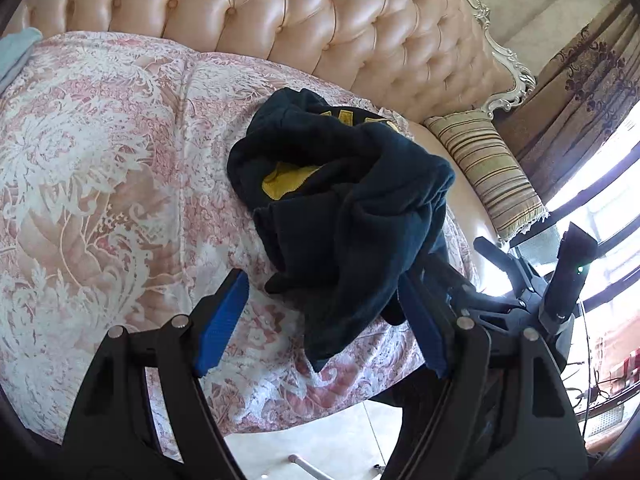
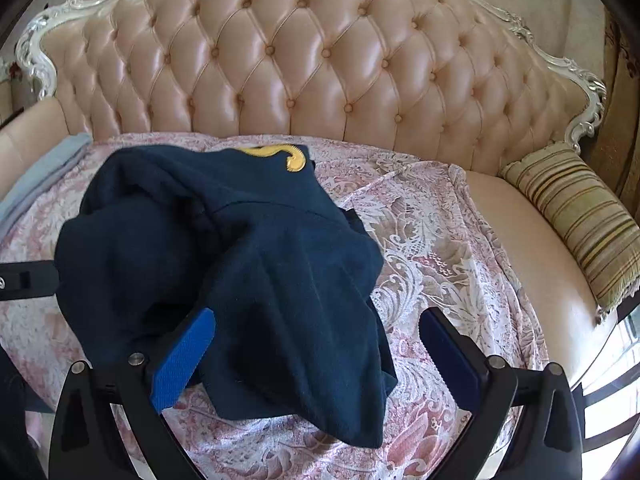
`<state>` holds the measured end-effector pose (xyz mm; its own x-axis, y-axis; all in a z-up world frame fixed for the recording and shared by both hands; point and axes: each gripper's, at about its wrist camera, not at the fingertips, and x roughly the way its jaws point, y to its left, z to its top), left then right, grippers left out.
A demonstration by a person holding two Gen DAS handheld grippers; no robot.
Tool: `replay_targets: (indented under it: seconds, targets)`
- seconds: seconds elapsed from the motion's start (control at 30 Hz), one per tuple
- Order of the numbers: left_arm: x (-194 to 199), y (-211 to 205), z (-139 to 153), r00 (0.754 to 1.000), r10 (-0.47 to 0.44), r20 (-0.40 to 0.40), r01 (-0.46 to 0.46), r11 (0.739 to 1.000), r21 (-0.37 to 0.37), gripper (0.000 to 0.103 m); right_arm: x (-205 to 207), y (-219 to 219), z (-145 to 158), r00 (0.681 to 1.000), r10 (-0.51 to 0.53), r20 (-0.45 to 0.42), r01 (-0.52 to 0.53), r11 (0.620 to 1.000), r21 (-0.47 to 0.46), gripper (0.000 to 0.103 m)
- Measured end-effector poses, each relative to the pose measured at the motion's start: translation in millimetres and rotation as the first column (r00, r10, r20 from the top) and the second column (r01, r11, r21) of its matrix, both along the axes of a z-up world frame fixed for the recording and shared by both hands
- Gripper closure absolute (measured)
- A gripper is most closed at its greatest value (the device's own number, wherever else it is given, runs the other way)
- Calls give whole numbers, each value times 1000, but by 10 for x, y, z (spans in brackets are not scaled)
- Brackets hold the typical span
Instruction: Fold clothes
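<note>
Lying in a rumpled heap, the dark navy fleece garment with yellow appliqué lettering [image 2: 224, 248] sits on the pink-and-white lace throw [image 2: 440, 240] that covers the seat of the cream tufted-leather sofa [image 2: 320, 60]; no flat panel, squared edge or stacked layer shows, so as a fold it reads as not done, with spreading and folding both left. One loose flap hangs toward the seat's front edge. Left gripper [image 1: 324, 320] hovers at the near side of the heap, jaws wide, cloth drooping between them but not pinched. Right gripper [image 2: 316, 356] likewise stands with jaws wide, the flap lying between them, ungripped. Striped olive bolster cushion [image 2: 580, 220] rests at the sofa's end, well apart; pale blue cloth [image 2: 36, 184] lies at the other end.
</note>
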<state>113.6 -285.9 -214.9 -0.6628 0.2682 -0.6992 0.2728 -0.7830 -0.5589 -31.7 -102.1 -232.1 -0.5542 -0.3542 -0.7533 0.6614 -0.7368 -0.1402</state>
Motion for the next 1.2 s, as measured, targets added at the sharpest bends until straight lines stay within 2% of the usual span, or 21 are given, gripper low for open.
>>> replay_targets:
  seconds: [0.2,0.27,0.37,0.43,0.47,0.67,0.9,1.07,1.2]
  targets:
    - [36,-19,-46,1000,16,2,-17,999,32,24,199,26,181,995,83,-56,-84,996,-12,0]
    - [45,-17,-47,1000,21,4,-21,999,41,24,222,-48,119,991,124,-56,-123,992,27,0]
    - [74,6,-32,1000,12,10,-12,999,37,24,163,-147,-19,989,124,-74,-117,989,88,2]
    - [112,0,-35,1000,13,14,-14,999,42,24,45,-137,-40,994,103,-32,-102,994,50,41]
    - [130,-8,-41,1000,18,18,-18,999,46,24,-14,-130,-49,996,93,-11,-93,995,32,91]
    - [209,-56,-80,999,34,25,-36,997,73,24,-272,263,359,997,-50,-61,48,998,-31,90]
    - [220,-32,-49,1000,24,6,-24,996,86,24,-573,721,834,970,-219,-106,207,972,-112,90]
    - [152,95,-63,1000,-26,-6,27,993,118,24,-712,1043,1059,955,-281,-96,262,950,-171,90]
    - [111,192,-102,998,-59,5,58,992,113,24,-867,1228,1099,933,-337,-130,315,935,-164,90]
